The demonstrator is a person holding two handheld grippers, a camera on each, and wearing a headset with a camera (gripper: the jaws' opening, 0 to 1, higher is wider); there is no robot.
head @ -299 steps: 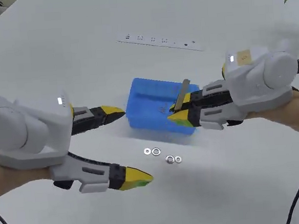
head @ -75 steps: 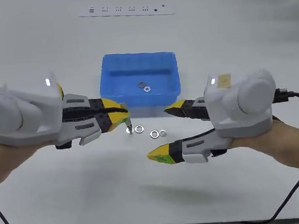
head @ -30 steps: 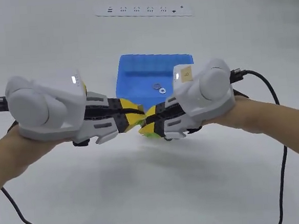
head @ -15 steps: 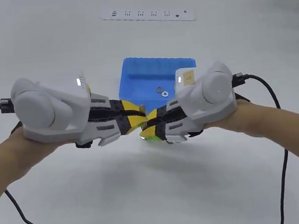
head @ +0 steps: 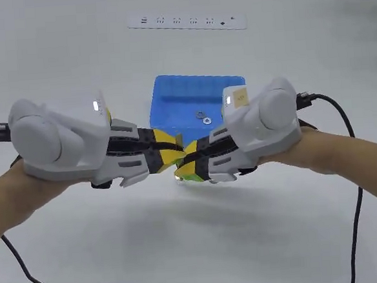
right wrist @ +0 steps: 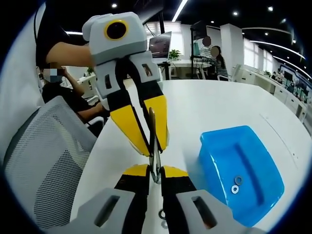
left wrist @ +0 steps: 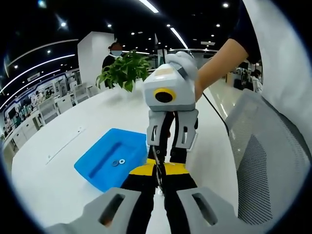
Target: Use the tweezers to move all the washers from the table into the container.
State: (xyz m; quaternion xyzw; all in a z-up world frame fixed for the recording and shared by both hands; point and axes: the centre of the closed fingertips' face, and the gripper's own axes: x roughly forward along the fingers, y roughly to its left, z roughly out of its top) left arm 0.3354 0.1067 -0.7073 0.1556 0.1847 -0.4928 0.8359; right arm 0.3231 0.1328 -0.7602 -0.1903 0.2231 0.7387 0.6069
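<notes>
Stiff, thin, slippery tweezers (right wrist: 152, 131) clamped tip to tip by left gripper (left wrist: 159, 169) and right gripper (right wrist: 155, 171), above table (head: 183, 245). Best gripped mid-shank; light washers (right wrist: 162, 213) lying below.

Head view: container (head: 198, 92) front, table washers (right wrist: 161, 214) hid behind left tongs (head: 174, 149), right tongs (head: 185, 167).

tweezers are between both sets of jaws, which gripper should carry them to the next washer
Probably right. Both sets of jaws look shut on the tweezers, but the right gripper has the table washers just below its jaws and the container close beside it.
</notes>
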